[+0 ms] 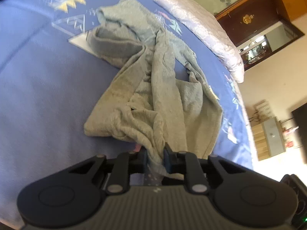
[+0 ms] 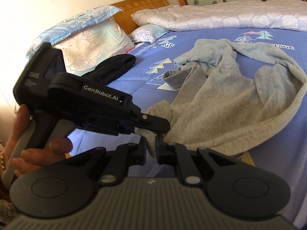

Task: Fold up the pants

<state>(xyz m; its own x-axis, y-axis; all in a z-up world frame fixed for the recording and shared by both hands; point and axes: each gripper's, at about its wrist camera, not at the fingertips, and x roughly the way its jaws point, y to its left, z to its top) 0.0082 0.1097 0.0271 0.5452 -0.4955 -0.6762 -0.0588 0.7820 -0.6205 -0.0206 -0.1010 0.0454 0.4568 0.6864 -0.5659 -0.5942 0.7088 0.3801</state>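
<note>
Bedroom scene, bed surface, listed left to right as the right wrist view shows it.

1. Person's hand, far left, near: fingers wrapped round the grey handle of the left gripper.
2. Left gripper, black body lettered "GenRobot.AI", reaching rightward from that hand. Its jaws are closed on a bunch of grey cloth at the near edge of the pants; in the left wrist view the same gripper shows the fabric pinched between its two fingers.
3. Pillows, patterned in pale blue and pink, stacked at the far left against a wooden headboard.
4. Dark garment, black or navy, lying on the sheet just right of the pillows, partly hidden behind the left gripper.
5. Right gripper, near centre: jaws drawn together on a fold of the same grey fabric, just beside and below the left gripper's tips.
6. Blue bedsheet, printed with triangles, trees and lettering, covering the whole bed.
7. Pants, light grey knit, crumpled and unfolded, spread from centre to right on the sheet. One ribbed cuff lies open toward the far left of the heap; the near edge is gathered up into both grippers.
8. Quilt, pale lilac, bunched along the far side of the bed, well apart from the pants.
</note>
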